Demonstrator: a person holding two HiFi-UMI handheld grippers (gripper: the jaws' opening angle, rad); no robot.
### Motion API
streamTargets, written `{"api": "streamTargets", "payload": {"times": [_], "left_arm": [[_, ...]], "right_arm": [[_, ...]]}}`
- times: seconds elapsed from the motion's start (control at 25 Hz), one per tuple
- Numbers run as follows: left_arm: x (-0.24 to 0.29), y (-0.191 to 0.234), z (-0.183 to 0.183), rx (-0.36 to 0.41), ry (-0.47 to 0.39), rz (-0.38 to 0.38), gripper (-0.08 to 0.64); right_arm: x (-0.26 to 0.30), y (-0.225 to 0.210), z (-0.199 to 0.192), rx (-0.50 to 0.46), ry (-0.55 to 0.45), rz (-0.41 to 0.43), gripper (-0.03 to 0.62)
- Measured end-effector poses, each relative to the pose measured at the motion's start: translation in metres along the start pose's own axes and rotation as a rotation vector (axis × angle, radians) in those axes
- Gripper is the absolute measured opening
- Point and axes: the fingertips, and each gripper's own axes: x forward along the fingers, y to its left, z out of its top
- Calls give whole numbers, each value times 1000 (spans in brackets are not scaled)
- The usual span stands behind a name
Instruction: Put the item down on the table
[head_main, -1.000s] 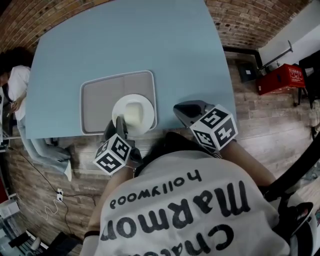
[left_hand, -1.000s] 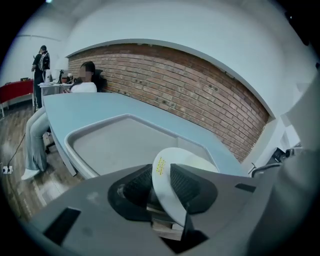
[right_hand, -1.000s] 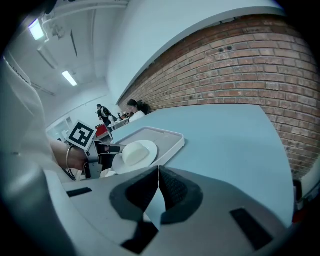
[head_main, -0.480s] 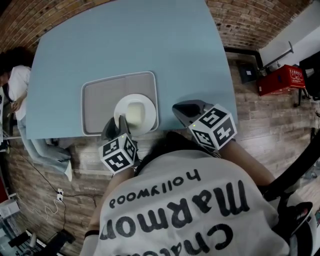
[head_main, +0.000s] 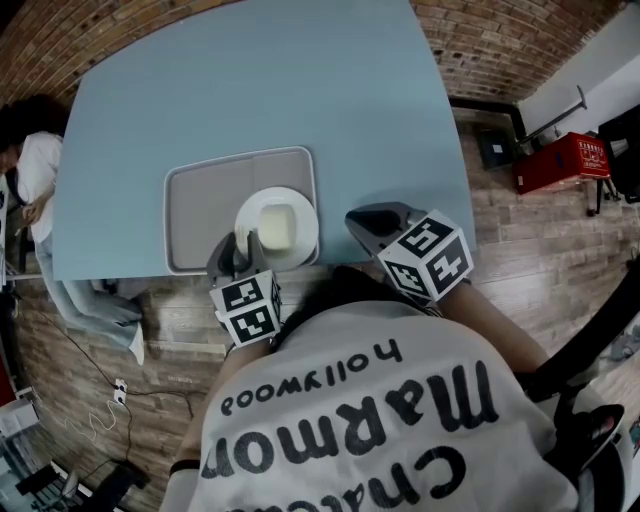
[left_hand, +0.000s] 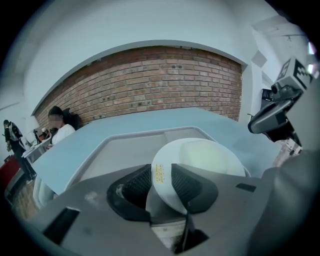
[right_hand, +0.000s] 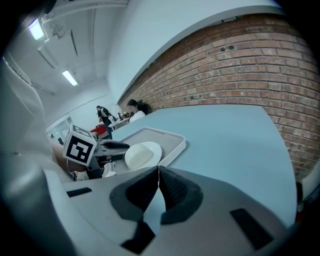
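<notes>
While left gripper (left_hand: 161, 181) pinches it, plate (left_hand: 205, 159) looks white.

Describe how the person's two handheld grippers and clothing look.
Both the left gripper and the right gripper have grey plastic bodies with black, cross-hatched pads on their jaws. Each carries a white marker cube printed with black squares. The person wears a white T-shirt with large black lettering.
</notes>
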Motion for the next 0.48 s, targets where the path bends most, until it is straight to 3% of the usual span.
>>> {"api": "streamTargets", "payload": {"times": [0.16, 0.36, 0.48], "left_arm": [[0, 0, 0, -30, -6, -14, 104], [-9, 9, 10, -163, -36, -34, 104], [-24, 19, 32, -265, -122, -64, 104]], "right_arm": [[1, -3, -2, -2, 11, -2, 11], [1, -1, -1, -4, 11, 0, 11], [1, 2, 3, -14, 7, 4, 11]]}}
